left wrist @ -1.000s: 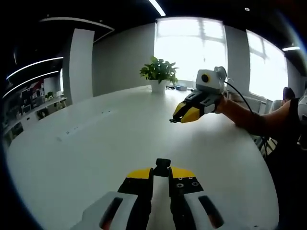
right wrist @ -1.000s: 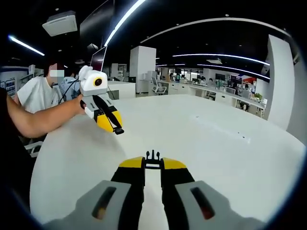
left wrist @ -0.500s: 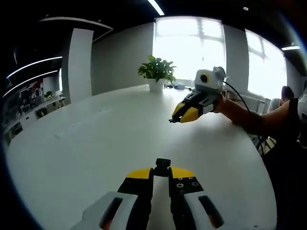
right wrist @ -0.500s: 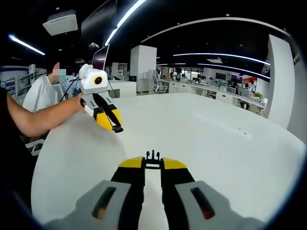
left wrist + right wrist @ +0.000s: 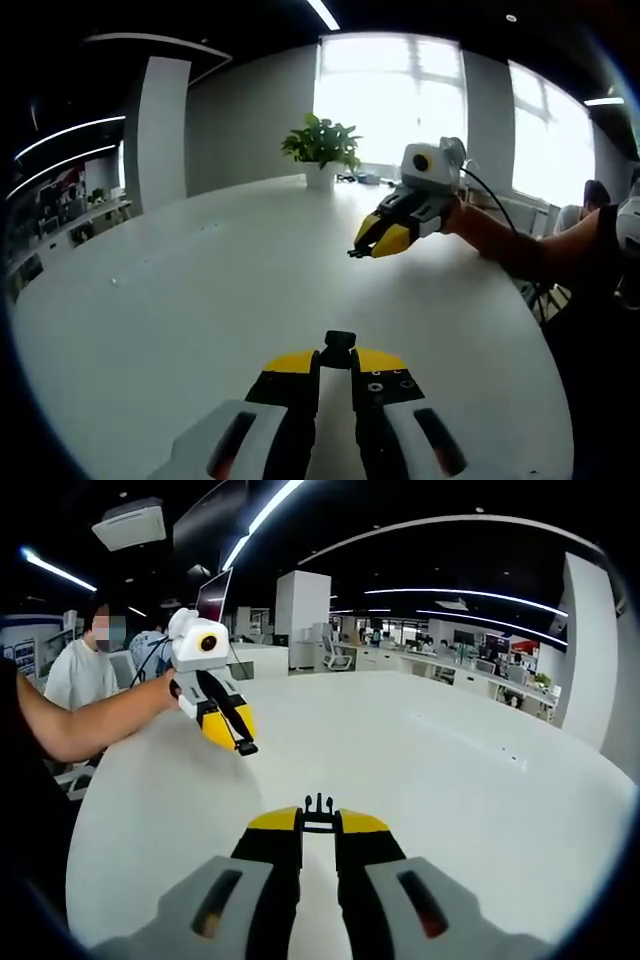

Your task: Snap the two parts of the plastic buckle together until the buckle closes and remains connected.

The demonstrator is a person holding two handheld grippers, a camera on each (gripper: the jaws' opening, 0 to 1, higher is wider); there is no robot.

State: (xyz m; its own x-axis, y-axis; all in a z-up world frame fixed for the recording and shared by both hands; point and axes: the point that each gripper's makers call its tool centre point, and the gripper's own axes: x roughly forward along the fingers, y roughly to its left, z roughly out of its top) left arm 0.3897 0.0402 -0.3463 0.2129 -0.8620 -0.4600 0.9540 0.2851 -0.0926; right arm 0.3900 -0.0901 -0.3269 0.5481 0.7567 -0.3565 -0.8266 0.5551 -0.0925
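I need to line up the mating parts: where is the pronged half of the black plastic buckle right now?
The pronged black plastic buckle half is pinched at the tips of the right hand-held gripper, held above the white table.

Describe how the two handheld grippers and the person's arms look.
Both grippers, left gripper and right gripper, have pale grey bodies, black jaws and yellow tips. Each carries a white box with a yellow-ringed lens; a black cable trails from the right one. The forearms are bare, with a dark sleeve near the shoulder.
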